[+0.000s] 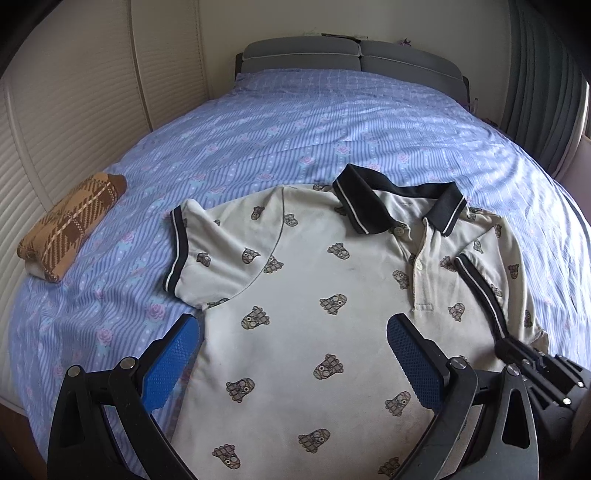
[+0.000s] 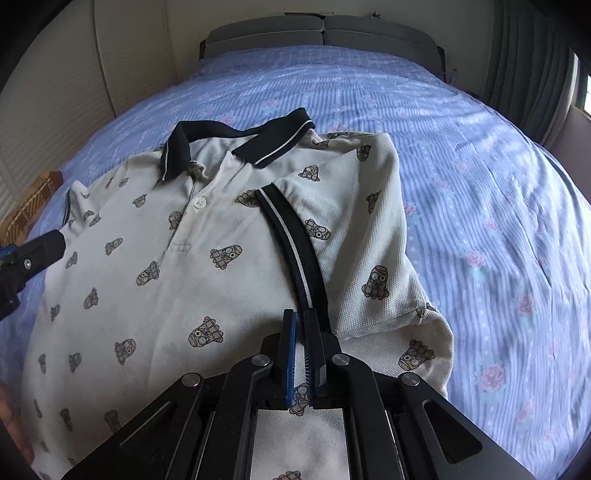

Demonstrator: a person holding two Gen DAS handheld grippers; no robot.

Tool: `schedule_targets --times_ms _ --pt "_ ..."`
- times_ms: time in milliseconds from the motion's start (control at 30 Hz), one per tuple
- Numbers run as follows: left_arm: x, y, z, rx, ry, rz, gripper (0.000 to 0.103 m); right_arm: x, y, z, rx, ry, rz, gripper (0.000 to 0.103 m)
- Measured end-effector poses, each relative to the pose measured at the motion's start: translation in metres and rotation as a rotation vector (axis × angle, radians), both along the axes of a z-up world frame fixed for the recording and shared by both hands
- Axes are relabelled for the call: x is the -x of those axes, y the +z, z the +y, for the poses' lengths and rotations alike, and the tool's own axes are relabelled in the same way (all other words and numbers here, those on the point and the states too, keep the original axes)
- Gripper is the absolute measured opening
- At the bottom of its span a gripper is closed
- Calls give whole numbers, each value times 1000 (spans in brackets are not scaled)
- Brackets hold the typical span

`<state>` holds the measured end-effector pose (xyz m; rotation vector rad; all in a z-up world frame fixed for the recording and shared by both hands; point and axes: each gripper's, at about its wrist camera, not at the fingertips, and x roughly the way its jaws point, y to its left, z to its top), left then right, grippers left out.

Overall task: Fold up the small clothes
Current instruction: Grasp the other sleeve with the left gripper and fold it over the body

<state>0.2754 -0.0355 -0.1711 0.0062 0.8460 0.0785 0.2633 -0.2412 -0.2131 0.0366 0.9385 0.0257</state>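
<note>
Holding the cream polo shirt with navy collar and small printed figures (image 2: 155, 295), flat on the blue floral bed (image 2: 498, 184), my right gripper (image 2: 301, 332) jaws are clamped on its folded sleeve's navy cuff (image 2: 295, 254) while my left gripper (image 1: 291, 354) jaws gape empty above the body, so I judge pulling could drag it askew.

Pretty ordinary bedroom tbh. The bed wore a blue striped sheet with pink rose prints (image 1: 332, 122), and a padded grey headboard in two sections (image 1: 351, 55) stood at the far end against a cream wall (image 1: 221, 33). Cream slatted wardrobe doors (image 1: 66, 110) ran down the left side, dark green pleated curtains (image 2: 524, 55) hung on the right, and daylight came through a bit of window (image 2: 585, 96) beside them.
</note>
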Motion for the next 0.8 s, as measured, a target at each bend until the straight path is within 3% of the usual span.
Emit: schedule_targets --times_ms 67,133,200,367,467,533,633,800 --pt "0 1 7 8 3 -5 103 3 10 1 -16 -3 -23 16" --pt "-1 4 17 13 3 -15 103 7 23 5 -14 -8 -62 42" --pt "-4 7 30 26 -3 -28 103 10 36 13 -14 -16 -109 50" --pt "-22 15 77 48 23 -63 103 -5 55 51 -59 -16 -179 50" --pt "-40 15 112 69 28 -76 86 -21 58 81 -101 -12 -194 50" --pt "-58 9 135 81 16 -58 69 -30 59 103 -120 -13 -205 50" --pt "-78 -1 161 141 -15 -35 51 -45 58 130 -161 -6 -212 50" --pt "-111 -26 183 217 -78 15 43 -60 55 162 -190 0 -211 50"
